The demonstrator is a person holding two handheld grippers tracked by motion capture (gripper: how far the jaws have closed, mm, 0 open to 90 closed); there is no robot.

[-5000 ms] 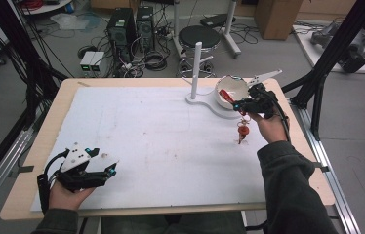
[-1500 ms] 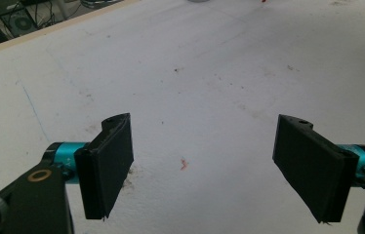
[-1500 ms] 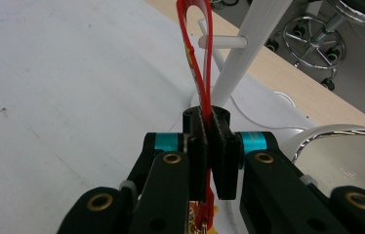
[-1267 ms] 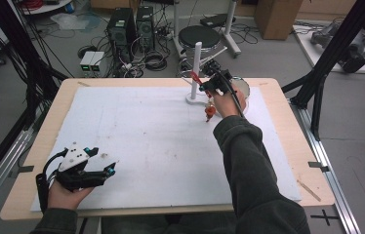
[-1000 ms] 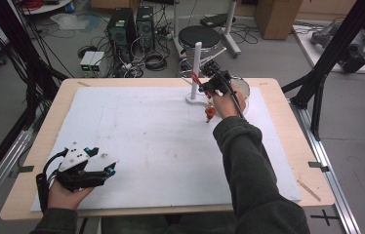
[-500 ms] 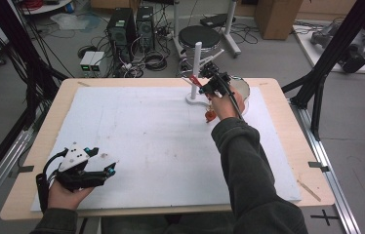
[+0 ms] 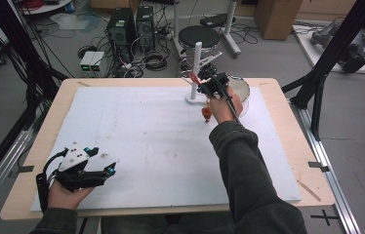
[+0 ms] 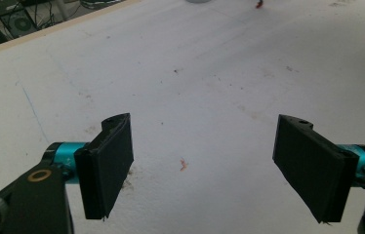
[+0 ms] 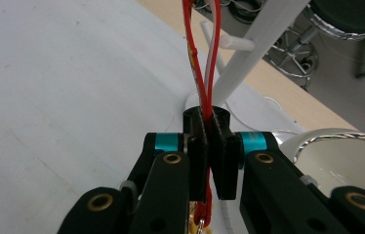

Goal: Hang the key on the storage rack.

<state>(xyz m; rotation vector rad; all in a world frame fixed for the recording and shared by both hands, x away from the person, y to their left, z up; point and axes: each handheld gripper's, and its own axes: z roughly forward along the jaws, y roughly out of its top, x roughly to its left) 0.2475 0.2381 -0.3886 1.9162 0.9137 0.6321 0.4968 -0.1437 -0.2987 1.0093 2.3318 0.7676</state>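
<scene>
Since five seconds back we see the right gripper [image 7: 201, 84] shifted from over by the bowl [image 7: 242, 88] to right up against the white peg stand [image 7: 197, 61], while the left gripper [image 7: 108, 169] hasn't budged from the near left corner of the worktop [image 7: 136, 141], jaws spread wide with nothing between them. We've got the right one clamped tight on a red cord loop [image 9: 203, 58], with a little orange charm [image 7: 206, 113] dangling below the hand, so it looks like we're mid-hang: getting that loop onto one of the stand's side pegs [image 9: 229, 43]. In the right gripper view the loop sits just beside the peg, not over it yet as far as we can tell. Next move probably needs a small nudge to thread the loop over the peg tip, then letting go. As for the bowl, the hand covers most of it, so we can't tell what's inside.
</scene>
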